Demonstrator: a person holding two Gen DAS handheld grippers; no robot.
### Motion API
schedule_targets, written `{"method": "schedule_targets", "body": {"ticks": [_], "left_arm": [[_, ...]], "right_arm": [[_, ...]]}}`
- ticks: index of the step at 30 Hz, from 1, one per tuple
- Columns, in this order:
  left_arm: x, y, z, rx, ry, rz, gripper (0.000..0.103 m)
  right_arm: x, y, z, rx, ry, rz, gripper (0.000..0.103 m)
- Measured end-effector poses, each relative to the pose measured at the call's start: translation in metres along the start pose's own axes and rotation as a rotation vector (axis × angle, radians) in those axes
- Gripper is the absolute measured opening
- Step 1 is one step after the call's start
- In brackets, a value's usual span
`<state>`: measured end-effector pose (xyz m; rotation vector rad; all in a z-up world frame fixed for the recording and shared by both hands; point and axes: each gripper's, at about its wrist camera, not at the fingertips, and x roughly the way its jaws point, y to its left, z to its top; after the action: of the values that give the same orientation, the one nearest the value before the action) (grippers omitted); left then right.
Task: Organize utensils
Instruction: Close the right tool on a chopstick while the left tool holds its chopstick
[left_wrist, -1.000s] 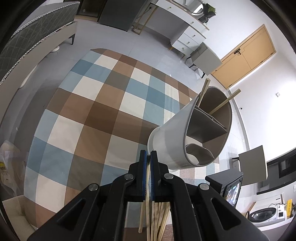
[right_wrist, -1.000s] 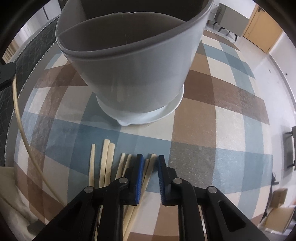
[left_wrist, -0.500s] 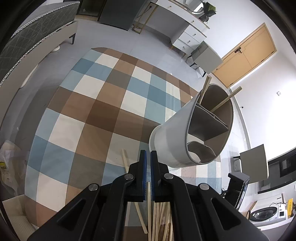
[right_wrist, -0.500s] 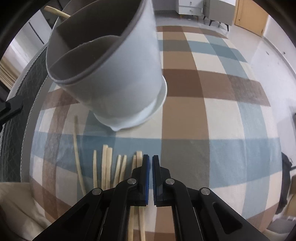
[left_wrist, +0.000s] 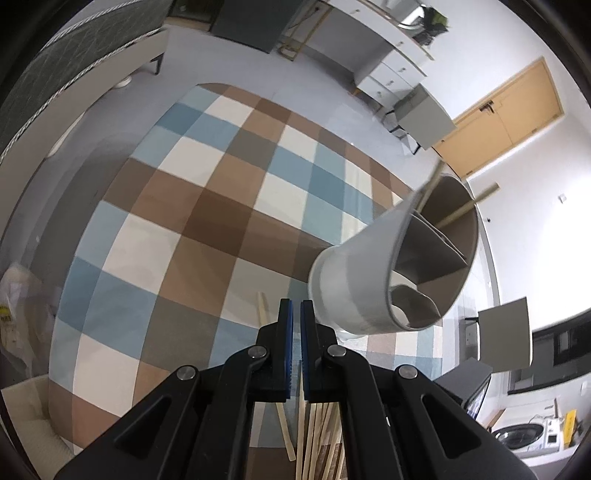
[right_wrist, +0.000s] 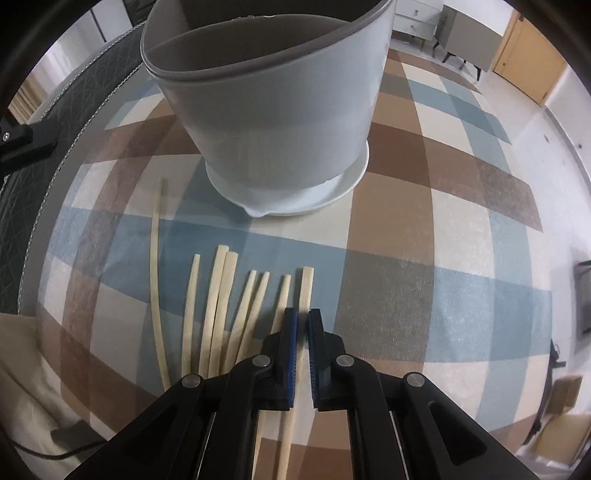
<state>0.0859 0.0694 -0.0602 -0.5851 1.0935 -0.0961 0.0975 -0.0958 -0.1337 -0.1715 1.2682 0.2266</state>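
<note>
A white utensil holder (right_wrist: 273, 110) with grey divided compartments stands on a checked tablecloth; in the left wrist view (left_wrist: 373, 273) it holds two wooden chopsticks (left_wrist: 465, 206). Several loose chopsticks (right_wrist: 221, 302) lie in a row in front of it. My right gripper (right_wrist: 302, 317) is low over the row, jaws nearly closed around the rightmost chopstick (right_wrist: 306, 291). My left gripper (left_wrist: 296, 308) is shut and empty, raised above the table left of the holder, with one chopstick (left_wrist: 267, 325) lying below it.
The checked cloth (left_wrist: 192, 229) covers the round table. A dark quilted bed (right_wrist: 55, 122) lies beyond the table's left edge. A door (left_wrist: 502, 118) and white drawers (left_wrist: 388, 70) stand across the room.
My left gripper let go of a chopstick, which now lies at the left of the row. My right gripper closed, then reopened slightly around the rightmost chopstick and moved nearer the holder.
</note>
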Motion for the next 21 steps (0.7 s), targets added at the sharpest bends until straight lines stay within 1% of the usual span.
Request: {"method": "schedule_targets", "body": {"ticks": [4,7,8,10,11,12,15,17,21], "left_arm": [[0.001,0.008,0.001,-0.029,0.008,0.014,0.000],[0.004,0.016,0.001,-0.045,0.024,0.051,0.000],[0.006,0.019,0.001,-0.048,0.032,0.064,0.002],[0.011,0.026,0.001,-0.054,0.042,0.102,0.015],[0.013,0.030,0.000,-0.063,0.043,0.122,0.027],[0.015,0.034,0.000,-0.073,0.039,0.141,0.037],[0.023,0.039,-0.002,-0.077,0.034,0.183,0.050],[0.032,0.037,-0.004,-0.058,0.054,0.201,0.057],[0.056,0.030,-0.013,0.025,0.108,0.278,0.058]], "right_arm": [[0.002,0.003,0.004,-0.022,-0.018,-0.016,0.007],[0.003,0.006,0.007,-0.030,-0.039,-0.019,0.007],[0.003,0.006,0.007,-0.031,-0.046,-0.017,0.007],[0.004,0.005,0.007,-0.030,-0.057,-0.006,0.006],[0.004,0.004,0.007,-0.023,-0.063,0.008,0.006],[0.004,0.000,0.006,-0.009,-0.072,0.032,0.005],[0.004,-0.021,0.008,0.070,-0.096,0.084,0.005],[-0.002,-0.038,0.009,0.149,-0.124,0.146,0.005],[-0.025,-0.069,0.010,0.273,-0.230,0.264,0.005]]}}
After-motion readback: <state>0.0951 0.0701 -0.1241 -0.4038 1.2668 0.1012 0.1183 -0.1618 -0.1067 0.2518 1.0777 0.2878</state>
